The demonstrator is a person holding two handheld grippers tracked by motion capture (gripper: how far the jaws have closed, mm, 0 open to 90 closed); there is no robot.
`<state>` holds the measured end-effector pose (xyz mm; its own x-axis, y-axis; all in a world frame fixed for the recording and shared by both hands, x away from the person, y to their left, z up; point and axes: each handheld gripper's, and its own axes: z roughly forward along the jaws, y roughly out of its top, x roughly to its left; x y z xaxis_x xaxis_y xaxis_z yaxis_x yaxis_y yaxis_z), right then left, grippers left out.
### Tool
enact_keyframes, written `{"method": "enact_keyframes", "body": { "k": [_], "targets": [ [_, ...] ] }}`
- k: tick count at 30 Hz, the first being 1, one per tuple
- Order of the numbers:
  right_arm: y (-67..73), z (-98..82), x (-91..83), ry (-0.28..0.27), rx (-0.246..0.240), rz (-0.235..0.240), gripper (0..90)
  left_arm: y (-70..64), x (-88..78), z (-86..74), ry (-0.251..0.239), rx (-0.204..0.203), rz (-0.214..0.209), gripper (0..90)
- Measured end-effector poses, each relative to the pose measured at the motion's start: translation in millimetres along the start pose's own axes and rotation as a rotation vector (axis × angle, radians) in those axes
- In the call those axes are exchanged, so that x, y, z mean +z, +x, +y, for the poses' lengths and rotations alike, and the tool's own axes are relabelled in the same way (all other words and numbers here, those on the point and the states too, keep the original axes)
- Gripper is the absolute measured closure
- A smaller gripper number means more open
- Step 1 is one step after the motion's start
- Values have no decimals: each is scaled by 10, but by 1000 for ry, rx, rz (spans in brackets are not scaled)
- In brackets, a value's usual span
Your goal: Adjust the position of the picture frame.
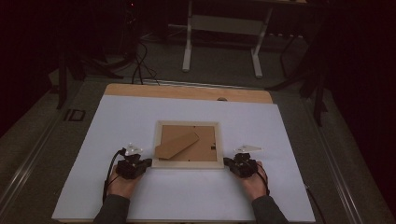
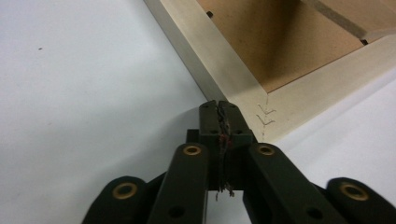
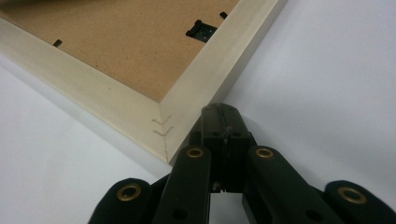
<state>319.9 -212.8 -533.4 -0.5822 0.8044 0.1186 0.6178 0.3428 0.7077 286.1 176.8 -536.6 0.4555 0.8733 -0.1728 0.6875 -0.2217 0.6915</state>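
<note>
The left claw is closed with nothing between its two black jaws, its tip just beside the near left corner of a pale wooden picture frame that lies face down. The right claw is likewise closed and empty, its tip just beside the frame's near right corner. Seen from the high view, each claw rests low on the white-covered tabletop, held by a hand in a grey sleeve. The frame lies flat between the two claws and slightly ahead of them, its brown fibreboard backing facing up. A brown cardboard easel stand lies slanted on the backing, nearer the left claw. Small dark clips hold the backing in the frame; one sits ahead of the right claw. By the look of it, the work is at its very start: nothing is gripped, the clips seem untouched, and the backing is in place.
</note>
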Motion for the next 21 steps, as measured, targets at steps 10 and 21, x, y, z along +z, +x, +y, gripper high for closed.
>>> {"method": "enact_keyframes", "body": {
  "k": [10,21],
  "targets": [
    [-21,-14,-24,-33,-33,-43,820,28,-34,-5,-21,-13,10,774],
    [-96,3,-150,-102,-18,-52,735,111,-156,0,-74,-57,12,717]
  ]
}}
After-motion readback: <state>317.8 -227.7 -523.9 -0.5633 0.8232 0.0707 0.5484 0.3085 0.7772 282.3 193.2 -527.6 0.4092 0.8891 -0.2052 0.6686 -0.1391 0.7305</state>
